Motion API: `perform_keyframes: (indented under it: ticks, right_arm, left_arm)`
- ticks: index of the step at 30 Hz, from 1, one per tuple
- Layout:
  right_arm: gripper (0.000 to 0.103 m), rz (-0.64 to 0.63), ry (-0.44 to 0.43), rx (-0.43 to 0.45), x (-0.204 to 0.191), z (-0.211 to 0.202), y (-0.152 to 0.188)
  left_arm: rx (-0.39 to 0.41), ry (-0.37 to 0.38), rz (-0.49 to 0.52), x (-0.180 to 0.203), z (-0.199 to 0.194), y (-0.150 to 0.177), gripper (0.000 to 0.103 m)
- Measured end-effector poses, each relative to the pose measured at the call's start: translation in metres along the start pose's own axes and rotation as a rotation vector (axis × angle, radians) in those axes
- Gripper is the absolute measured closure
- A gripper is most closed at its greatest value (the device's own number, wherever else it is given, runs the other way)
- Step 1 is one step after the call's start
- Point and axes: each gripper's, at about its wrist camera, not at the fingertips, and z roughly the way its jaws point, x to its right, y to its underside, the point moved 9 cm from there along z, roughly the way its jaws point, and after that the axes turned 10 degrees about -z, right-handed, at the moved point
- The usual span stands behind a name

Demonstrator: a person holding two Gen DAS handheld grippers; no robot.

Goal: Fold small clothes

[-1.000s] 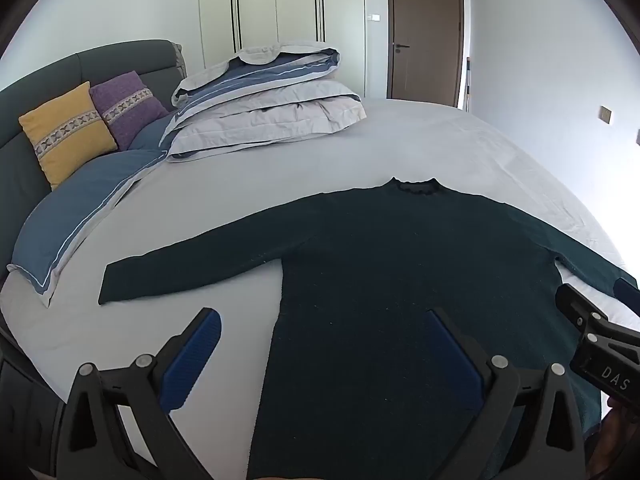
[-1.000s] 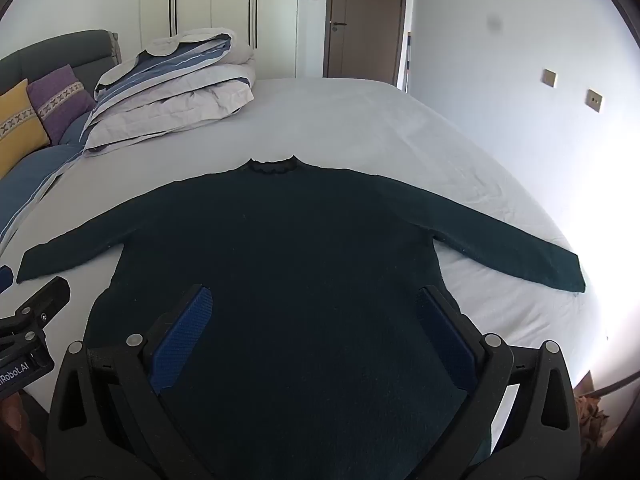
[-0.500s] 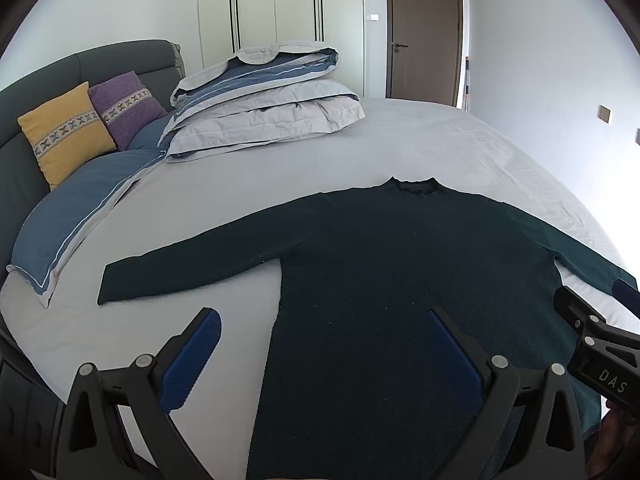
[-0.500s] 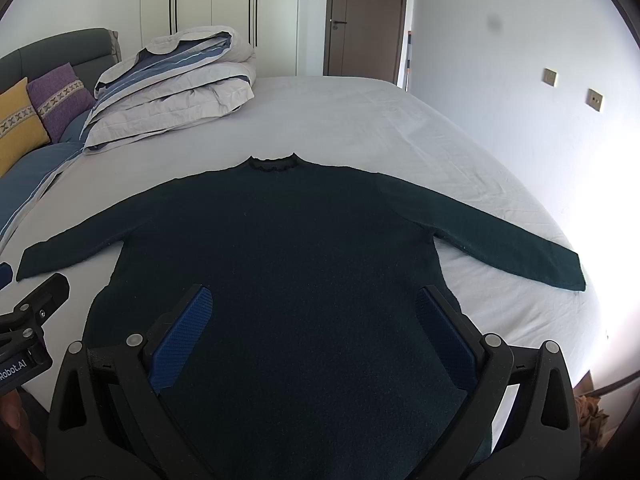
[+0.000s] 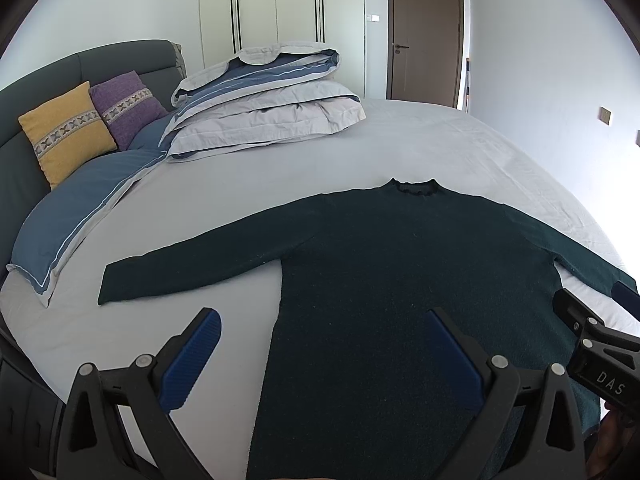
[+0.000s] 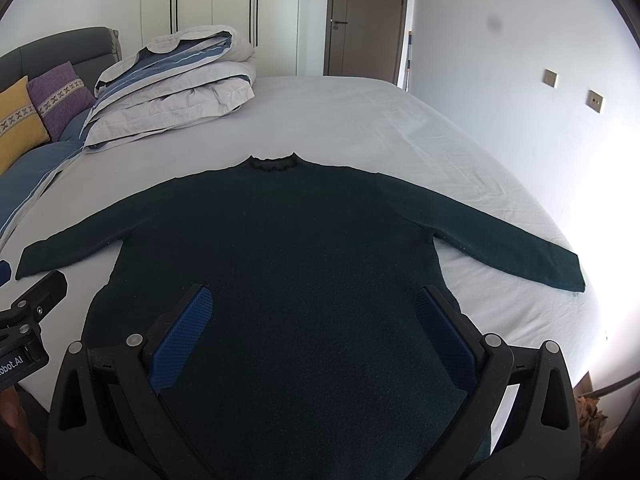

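So far nothing is folded: the dark green sweater [image 6: 304, 264] lies flat and face up on the bed sheet [image 6: 380, 120], collar [image 6: 274, 163] pointing away from both tongs, hem toward them, both arms spread out. The left sleeve [image 5: 192, 268] stretches off ahead and to the left of the left gripper [image 5: 324, 356]; the right sleeve [image 6: 508, 248] runs out ahead and to the right of the right gripper [image 6: 312, 332]. Both tongs are spread wide and carry nothing, hovering above the lower body of the garment; whether they touch the knit cannot be told. The left gripper straddles the sweater's left side edge, one blue pad over bare sheet, the other over the cloth. The right gripper sits squarely over the body. Beyond the collar, well away, sits a stack of folded bedding [image 5: 272, 96], with cushions [image 5: 64, 128] far to the left.

All the folding is left, by the look of it: sleeves in, then the body doubled.

Against the picture from a second ago, hardly a thing differs. The sweater has not shifted, both tongs keep the same wide spread, and the views have barely drifted at all.
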Motion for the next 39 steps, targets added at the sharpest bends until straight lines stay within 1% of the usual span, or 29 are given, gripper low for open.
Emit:
perform_keyframes:
  ticks: [39]
  right_arm:
    - [0.000,-0.002,-0.002,-0.008,-0.0047,0.0046,0.0060]
  left_arm:
    - [-0.009,0.002,-0.012,-0.0041,0.0027,0.0079,0.000]
